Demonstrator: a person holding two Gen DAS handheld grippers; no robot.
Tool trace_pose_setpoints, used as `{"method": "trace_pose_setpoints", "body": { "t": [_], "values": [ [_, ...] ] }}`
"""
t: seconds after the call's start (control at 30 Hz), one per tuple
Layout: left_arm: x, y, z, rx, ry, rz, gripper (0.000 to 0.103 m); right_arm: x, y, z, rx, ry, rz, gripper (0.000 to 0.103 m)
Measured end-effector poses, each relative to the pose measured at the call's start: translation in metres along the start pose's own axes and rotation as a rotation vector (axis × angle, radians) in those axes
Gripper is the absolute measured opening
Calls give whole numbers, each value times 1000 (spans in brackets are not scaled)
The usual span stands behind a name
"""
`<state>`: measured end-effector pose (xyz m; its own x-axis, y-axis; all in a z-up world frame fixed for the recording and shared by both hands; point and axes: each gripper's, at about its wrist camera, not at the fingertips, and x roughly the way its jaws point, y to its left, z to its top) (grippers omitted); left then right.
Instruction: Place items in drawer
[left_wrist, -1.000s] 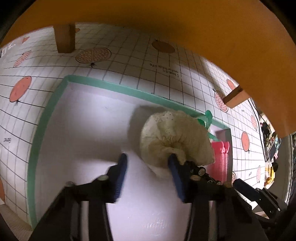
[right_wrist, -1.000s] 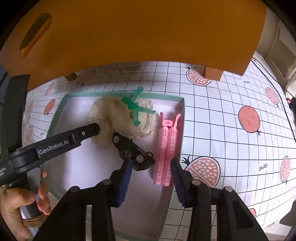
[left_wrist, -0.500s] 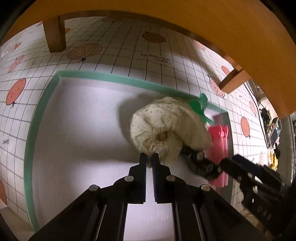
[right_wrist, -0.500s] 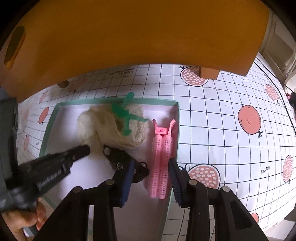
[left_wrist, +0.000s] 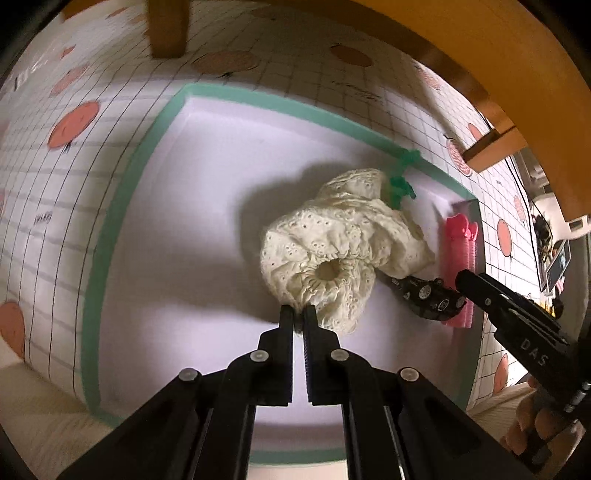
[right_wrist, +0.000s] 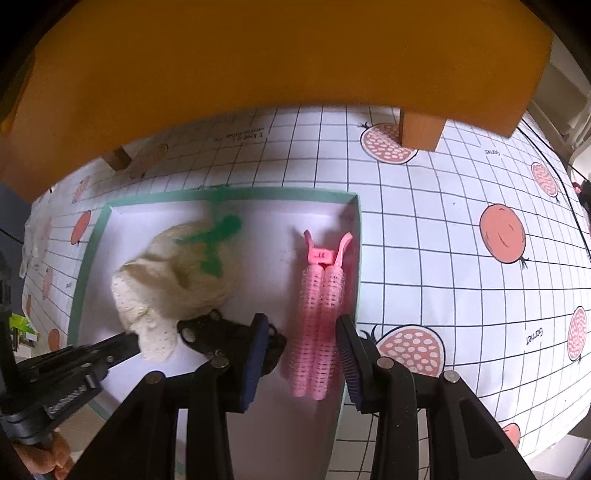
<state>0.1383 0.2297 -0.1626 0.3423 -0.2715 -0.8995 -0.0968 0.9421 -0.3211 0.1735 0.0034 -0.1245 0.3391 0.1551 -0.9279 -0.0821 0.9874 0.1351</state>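
Fruit-printed grid tablecloth (right_wrist: 424, 258) beneath an orange stool (right_wrist: 258, 66).

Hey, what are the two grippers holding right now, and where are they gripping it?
The left gripper pinches the cream lace cloth at its near gathered edge. The right gripper holds nothing; its jaws straddle the pink hair rollers.

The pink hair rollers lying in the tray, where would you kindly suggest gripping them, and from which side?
Probably across the two barrels of the pink hair rollers at mid-length, coming straight down. They lie flat, side by side, lengthwise against the tray wall, so the fingers should straddle both barrels. The right gripper hangs open above them; the black toy car crowds the inner side.
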Motion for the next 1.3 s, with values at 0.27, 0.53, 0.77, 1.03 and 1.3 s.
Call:
{"method": "trace_pose_setpoints", "body": {
  "t": [0.27, 0.53, 0.77, 1.03, 1.3],
  "values": [
    [-24, 29, -14, -78, -22, 34, 4, 5, 9, -6, -38, 34, 12, 31],
    [-26, 38, -16, -100, -34, 44, 4, 11, 23, -13, -98, 76, 19, 29],
    [-12, 29, -9, -76, -20, 54, 6, 16, 26, -14, -109, 87, 15, 29],
    [-3, 3, -3, -24, -32, 99, 29, 22, 33, -14, -113, 97, 12, 29],
    [-8, 3, -2, -31, -60, 91, 6, 17, 31, -16, -92, 94, 17, 29]
  ]
}}
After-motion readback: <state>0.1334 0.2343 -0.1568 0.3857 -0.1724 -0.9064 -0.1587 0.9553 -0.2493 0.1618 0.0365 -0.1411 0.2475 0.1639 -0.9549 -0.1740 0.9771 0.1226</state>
